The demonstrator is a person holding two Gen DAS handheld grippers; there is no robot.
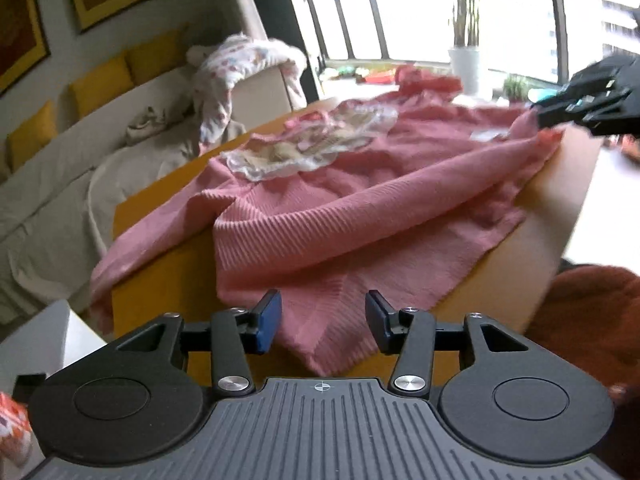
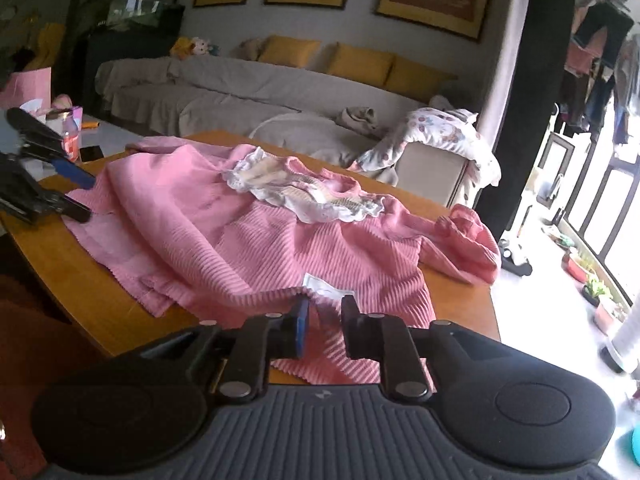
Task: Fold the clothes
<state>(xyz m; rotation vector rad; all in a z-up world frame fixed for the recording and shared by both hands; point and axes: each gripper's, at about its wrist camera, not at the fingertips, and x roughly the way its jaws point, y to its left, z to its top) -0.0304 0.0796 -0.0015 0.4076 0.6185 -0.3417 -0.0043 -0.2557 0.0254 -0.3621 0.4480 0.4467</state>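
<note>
- Pink dress (image 2: 224,232): spread rumpled on your counter (image 2: 80,280), long axis running between both tools.
- Left hand-held gripper (image 1: 323,322): spread, at the hem.
- Right hand-held gripper (image 2: 324,328): parted, over the opposite edge.

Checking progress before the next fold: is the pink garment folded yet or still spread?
Mostly spread. The pink garment lies rumpled across the table, one edge turned over, lace collar exposed.
</note>
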